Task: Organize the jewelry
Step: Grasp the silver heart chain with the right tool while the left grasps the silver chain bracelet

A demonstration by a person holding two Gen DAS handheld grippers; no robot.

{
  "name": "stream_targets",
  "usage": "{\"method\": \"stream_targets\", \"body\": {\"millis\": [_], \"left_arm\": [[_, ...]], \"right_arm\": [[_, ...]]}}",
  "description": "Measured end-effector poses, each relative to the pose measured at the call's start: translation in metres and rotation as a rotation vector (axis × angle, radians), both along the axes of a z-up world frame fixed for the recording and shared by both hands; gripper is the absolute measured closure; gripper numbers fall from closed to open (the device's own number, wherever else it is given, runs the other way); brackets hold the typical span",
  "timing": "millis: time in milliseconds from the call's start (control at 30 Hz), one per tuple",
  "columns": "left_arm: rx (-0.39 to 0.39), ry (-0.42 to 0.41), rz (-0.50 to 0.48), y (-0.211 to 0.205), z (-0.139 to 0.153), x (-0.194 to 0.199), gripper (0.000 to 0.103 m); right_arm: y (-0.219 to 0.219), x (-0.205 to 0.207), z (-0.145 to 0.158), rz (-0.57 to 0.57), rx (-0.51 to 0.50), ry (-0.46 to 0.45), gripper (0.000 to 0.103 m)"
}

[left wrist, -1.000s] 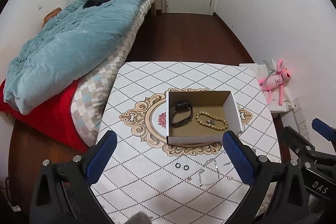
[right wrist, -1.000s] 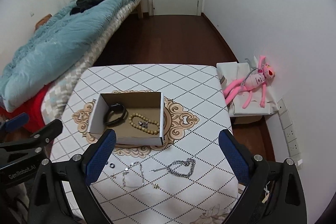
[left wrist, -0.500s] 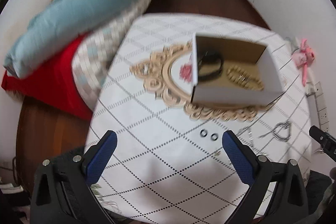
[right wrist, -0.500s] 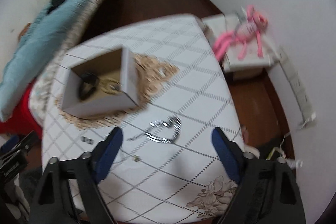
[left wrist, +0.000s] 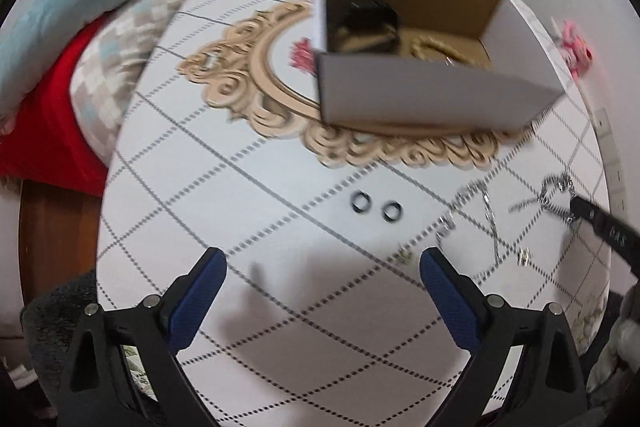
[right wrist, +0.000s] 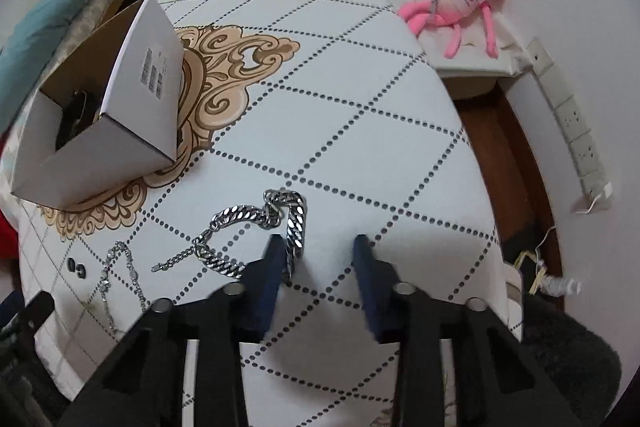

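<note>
Here the right gripper [right wrist: 316,247] hovers low over the table [right wrist: 360,75], jaws partly apart and holding nothing; the chunky chain [right wrist: 256,223] lies just ahead, its near end beside the left pad [right wrist: 272,267]. Left of that gripper lie a thin chain [right wrist: 120,275] and two rings [right wrist: 77,266], with the box [right wrist: 132,107] farther ahead on the left. The left gripper [left wrist: 322,279] is wide open and empty, the rings [left wrist: 376,207] ahead between its pads. Inside the box [left wrist: 420,103] a black band [left wrist: 370,17] and beads [left wrist: 436,49] show, blurred.
</note>
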State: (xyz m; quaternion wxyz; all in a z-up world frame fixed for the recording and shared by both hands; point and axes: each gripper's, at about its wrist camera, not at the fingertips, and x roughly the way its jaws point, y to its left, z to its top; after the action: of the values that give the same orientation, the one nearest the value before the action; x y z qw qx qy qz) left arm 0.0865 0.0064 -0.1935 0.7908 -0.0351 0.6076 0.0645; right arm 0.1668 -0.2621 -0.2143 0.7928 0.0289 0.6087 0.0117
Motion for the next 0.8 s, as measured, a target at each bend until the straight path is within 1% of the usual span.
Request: {"method": "stream_targets", "body": {"millis": [33, 133, 233, 267, 300, 333, 367, 433, 467, 500, 533, 600, 667, 800], "left_arm": [[-0.003, 0.002, -0.008, -0.003, 0.000, -0.001, 0.005], [-0.002, 0.007, -0.026, -0.013, -0.001, -0.005, 0.005], [-0.011, 0.003, -0.031, -0.021, 0.001, -0.011, 0.005], [-0.016, 0.000, -0.034, -0.024, 0.002, -0.012, 0.007], [-0.023, -0.004, -0.037, -0.027, 0.003, -0.013, 0.014], [-0.034, -0.006, -0.042, -0.031, 0.004, -0.013, 0.018], [-0.041, -0.003, -0.049, -0.035, 0.004, -0.012, 0.020], [-0.045, -0.004, -0.064, -0.044, 0.004, -0.009, 0.020], [-0.049, -0.008, -0.072, -0.047, 0.004, -0.006, 0.023], [-0.056, -0.010, -0.086, -0.052, 0.005, -0.003, 0.032], [-0.057, -0.016, -0.091, -0.055, 0.005, 0.000, 0.035], [-0.059, -0.014, -0.117, -0.065, 0.005, 0.006, 0.036], [-0.044, -0.006, -0.144, -0.068, 0.001, 0.017, 0.036], [0.004, 0.050, -0.191, -0.079, -0.015, 0.031, 0.036]], "right_arm": [[0.002, -0.001, 0.000, 0.005, -0.007, -0.003, 0.095], [0.006, -0.009, 0.002, 0.041, -0.003, -0.008, 0.095], [0.008, -0.024, 0.003, 0.059, 0.021, 0.007, 0.095], [0.006, -0.029, 0.003, 0.058, 0.033, 0.012, 0.095], [0.003, -0.033, 0.004, 0.057, 0.040, 0.015, 0.095], [0.001, -0.038, 0.004, 0.053, 0.048, 0.017, 0.095], [-0.001, -0.043, 0.005, 0.044, 0.059, 0.018, 0.095], [-0.005, -0.048, 0.006, 0.031, 0.066, 0.018, 0.095], [-0.007, -0.050, 0.006, 0.021, 0.069, 0.017, 0.095], [-0.009, -0.050, 0.006, 0.013, 0.075, 0.017, 0.099], [-0.011, -0.048, 0.006, 0.008, 0.077, 0.017, 0.099], [-0.014, -0.046, 0.007, -0.003, 0.079, 0.018, 0.099], [-0.015, -0.042, 0.007, -0.004, 0.078, 0.018, 0.099], [-0.015, -0.037, 0.004, -0.010, 0.079, 0.019, 0.099]]}}
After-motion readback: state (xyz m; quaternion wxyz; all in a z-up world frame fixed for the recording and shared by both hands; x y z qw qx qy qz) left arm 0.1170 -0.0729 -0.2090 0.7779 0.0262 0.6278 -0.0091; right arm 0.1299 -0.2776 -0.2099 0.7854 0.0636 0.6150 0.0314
